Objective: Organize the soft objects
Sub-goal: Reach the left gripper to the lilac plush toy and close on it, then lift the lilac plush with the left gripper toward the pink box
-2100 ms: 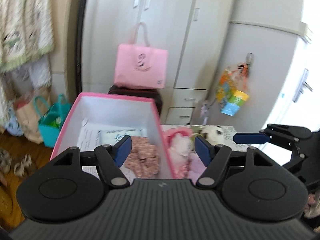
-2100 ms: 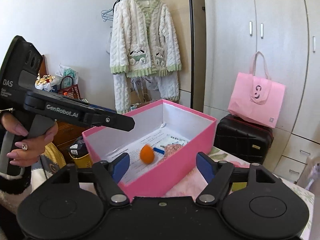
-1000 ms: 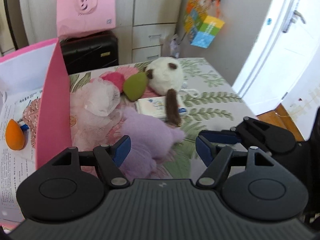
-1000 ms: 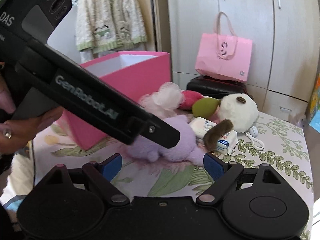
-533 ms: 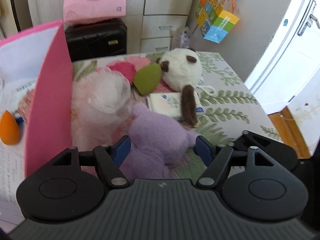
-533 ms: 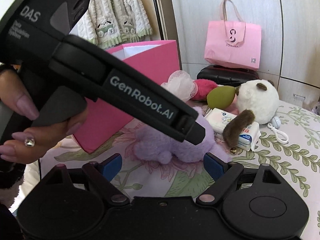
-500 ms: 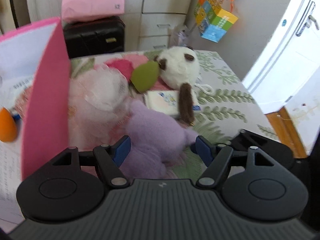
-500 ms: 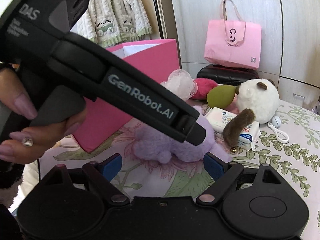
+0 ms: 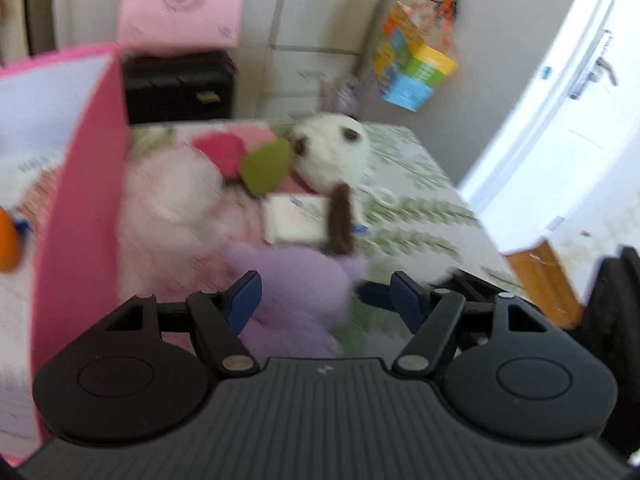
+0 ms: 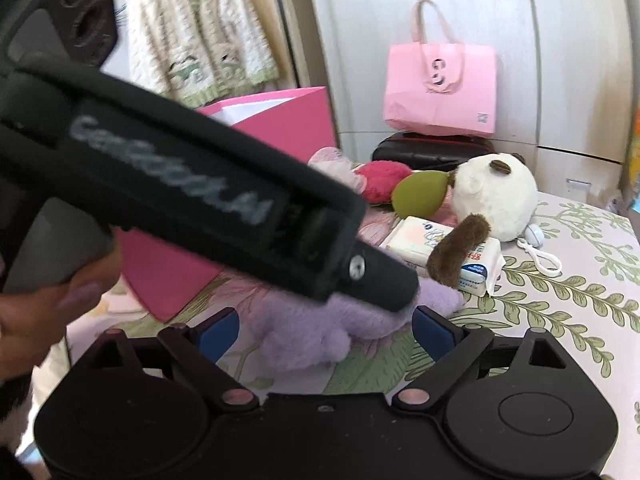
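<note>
The purple plush (image 9: 296, 284) lies just ahead of the wide-spread left gripper (image 9: 322, 296), between its fingers, long axis across them; the right gripper (image 10: 326, 330), also wide, waits beside.

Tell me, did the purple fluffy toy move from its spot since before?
No. The purple toy lies in the same spot on the flowery cloth, right below the tissue pack and beside the pink box.
</note>
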Demonstrator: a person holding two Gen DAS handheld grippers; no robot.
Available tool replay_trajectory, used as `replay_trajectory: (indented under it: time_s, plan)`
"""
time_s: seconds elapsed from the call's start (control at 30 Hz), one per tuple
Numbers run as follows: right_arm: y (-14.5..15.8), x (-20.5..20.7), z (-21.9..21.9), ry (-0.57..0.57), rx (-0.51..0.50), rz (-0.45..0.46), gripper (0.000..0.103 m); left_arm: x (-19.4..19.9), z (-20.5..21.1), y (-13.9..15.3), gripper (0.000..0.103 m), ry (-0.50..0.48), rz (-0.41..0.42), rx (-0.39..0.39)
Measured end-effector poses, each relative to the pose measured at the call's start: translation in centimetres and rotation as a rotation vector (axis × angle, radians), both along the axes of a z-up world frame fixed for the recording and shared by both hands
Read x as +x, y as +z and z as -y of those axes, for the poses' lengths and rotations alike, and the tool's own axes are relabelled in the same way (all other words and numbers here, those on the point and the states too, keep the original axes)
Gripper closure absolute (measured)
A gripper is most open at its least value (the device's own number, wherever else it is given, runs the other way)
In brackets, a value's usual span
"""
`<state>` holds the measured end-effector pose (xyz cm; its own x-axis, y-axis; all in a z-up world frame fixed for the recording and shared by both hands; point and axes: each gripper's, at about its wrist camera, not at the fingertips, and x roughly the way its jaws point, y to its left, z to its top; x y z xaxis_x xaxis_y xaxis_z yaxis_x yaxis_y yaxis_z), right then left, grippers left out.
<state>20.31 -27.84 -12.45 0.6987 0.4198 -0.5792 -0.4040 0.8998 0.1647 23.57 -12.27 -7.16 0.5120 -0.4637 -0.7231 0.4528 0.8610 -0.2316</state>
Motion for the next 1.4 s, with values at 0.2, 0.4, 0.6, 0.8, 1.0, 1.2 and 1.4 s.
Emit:
replay_trajectory:
  time_s: [0.2,0.4,0.6,0.8,1.0,1.2,1.4]
  plan:
    - [-0.9,-0.4,-2.0,-0.071,-0.051,0.044,0.007,1.4,-0.3,-2.1,0.039,0.021,-0.036,0.024]
    - [-1.3,-0.3,-3.4,-0.076,-0.064,0.017,0.009,0.3,-0.6,-3.0,0.046,0.031,-0.041,-0.006]
    - [-1.8,-1.5,-3.7,-0.108,-0.057,0.051,0.021,-1.3,-0.3,-2.7,0.049,-0.001,-0.017,0.026]
    - [-2.2,-3.1,-4.0,-0.138,-0.047,0.085,0.045,-2.0,-1.3,-3.2,0.050,0.020,-0.031,0.011]
    - [-2.7,-3.5,-2.7,-0.142,-0.026,0.097,0.053,-3.2,-2.0,-3.4,0.058,0.011,-0.017,-0.016]
    - [-1.9,-4.1,-0.8,-0.118,0.085,0.044,0.060,-5.0,-2.2,-2.5,0.059,-0.006,0.022,0.008]
    - [0.1,-5.7,0.1,-0.080,0.096,0.042,0.061,-6.9,-2.6,-0.8,0.058,-0.046,0.056,0.006]
